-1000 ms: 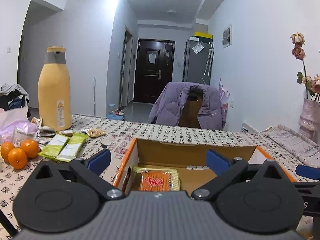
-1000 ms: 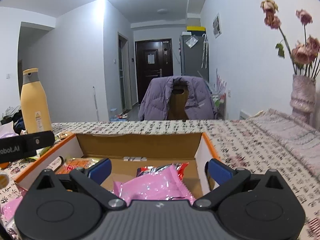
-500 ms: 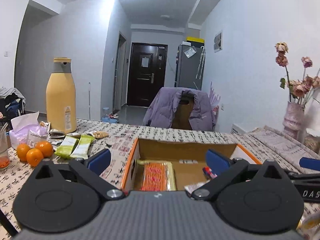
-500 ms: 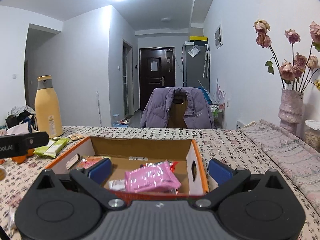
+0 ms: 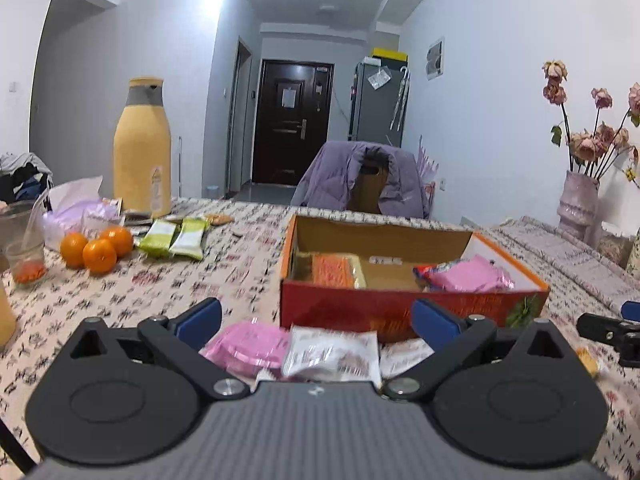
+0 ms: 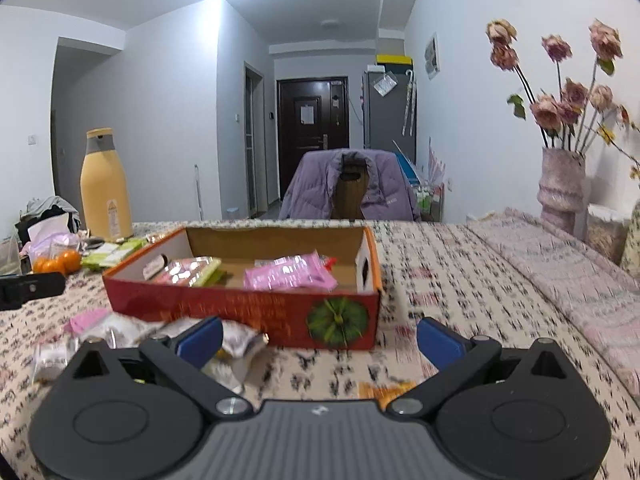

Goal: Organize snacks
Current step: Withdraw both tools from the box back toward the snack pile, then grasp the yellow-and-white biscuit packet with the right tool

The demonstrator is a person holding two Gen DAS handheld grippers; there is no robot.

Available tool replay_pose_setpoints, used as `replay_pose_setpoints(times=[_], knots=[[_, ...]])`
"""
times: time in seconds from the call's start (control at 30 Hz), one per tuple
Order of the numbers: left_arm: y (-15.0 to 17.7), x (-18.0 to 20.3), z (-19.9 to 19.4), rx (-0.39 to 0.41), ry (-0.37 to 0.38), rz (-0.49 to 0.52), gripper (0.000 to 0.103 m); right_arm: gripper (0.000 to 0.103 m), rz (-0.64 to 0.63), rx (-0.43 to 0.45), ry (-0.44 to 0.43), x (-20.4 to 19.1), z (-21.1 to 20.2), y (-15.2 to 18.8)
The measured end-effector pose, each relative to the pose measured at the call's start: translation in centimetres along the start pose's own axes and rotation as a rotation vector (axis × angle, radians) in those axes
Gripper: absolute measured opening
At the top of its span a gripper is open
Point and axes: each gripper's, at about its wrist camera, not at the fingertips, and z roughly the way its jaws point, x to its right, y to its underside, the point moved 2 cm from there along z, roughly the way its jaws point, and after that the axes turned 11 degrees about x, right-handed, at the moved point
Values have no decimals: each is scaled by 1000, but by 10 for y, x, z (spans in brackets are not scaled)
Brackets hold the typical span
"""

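Along the near edge of the bench, loose snack packets lie in front of the red box, directly between the spread fingers of the left hand-held gripper, which holds nothing. Its long axis cannot be told. The right hand-held gripper is likewise wide open and empty, with the pile off to its left. Left is judged nearer.

We see our left tool wide open over a pink bag and a white bag on the desk, just before the box.
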Motion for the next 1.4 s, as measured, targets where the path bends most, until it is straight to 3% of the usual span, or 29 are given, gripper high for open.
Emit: replay_pose_setpoints(times=[0.43,0.83,0.93,1.0,1.2,1.4], knots=[[21,-13,-2,-57,4,3,103,103,-2,-113,98,31,-2,32],[23,-12,-4,-76,15,10,103,103,-43,-288,145,46,54,48],[24,-13,-3,-82,12,9,103,99,-16,-312,130,51,62,49],[25,-13,-2,-88,14,5,103,87,-5,-316,123,53,64,50],[27,-12,0,-100,18,4,103,69,-2,-299,84,51,60,51],[28,-12,1,-111,18,9,103,61,3,-274,70,50,54,49]])
